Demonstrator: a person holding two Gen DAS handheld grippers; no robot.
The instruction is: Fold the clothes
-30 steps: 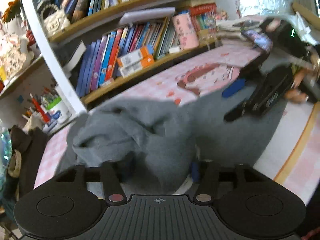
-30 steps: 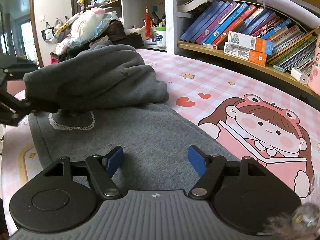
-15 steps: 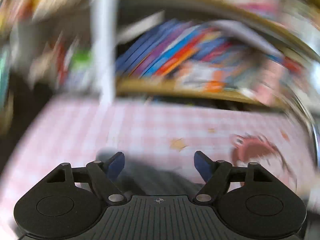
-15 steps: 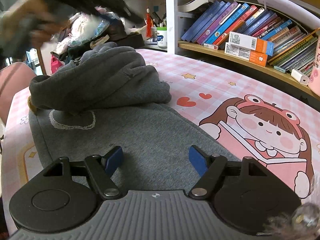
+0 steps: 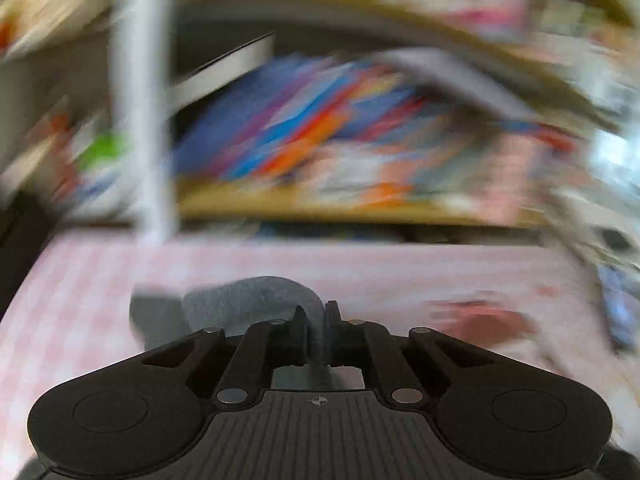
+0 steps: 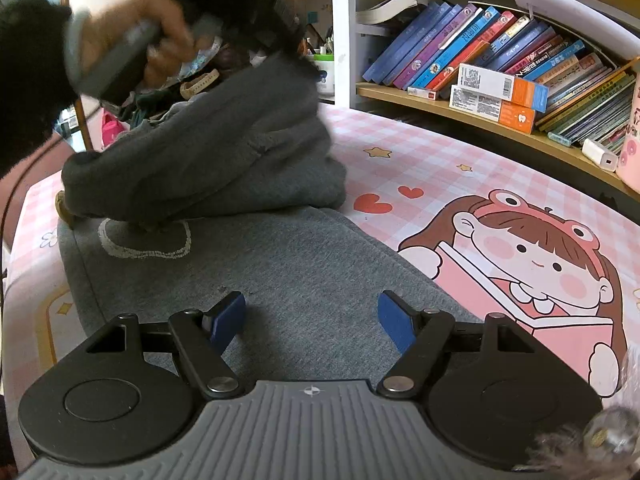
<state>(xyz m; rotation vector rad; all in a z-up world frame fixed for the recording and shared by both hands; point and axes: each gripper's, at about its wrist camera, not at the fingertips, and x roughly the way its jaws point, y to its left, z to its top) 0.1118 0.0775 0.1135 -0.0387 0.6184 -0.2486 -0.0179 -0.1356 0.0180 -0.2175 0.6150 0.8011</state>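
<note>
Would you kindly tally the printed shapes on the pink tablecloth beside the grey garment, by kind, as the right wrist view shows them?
Red hearts: 2
Yellow stars: 2
Cartoon girl: 1
Total: 5

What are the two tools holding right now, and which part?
The left tool pinches a bunched fold of the grey top. The right tool is open, holding nothing.
</note>
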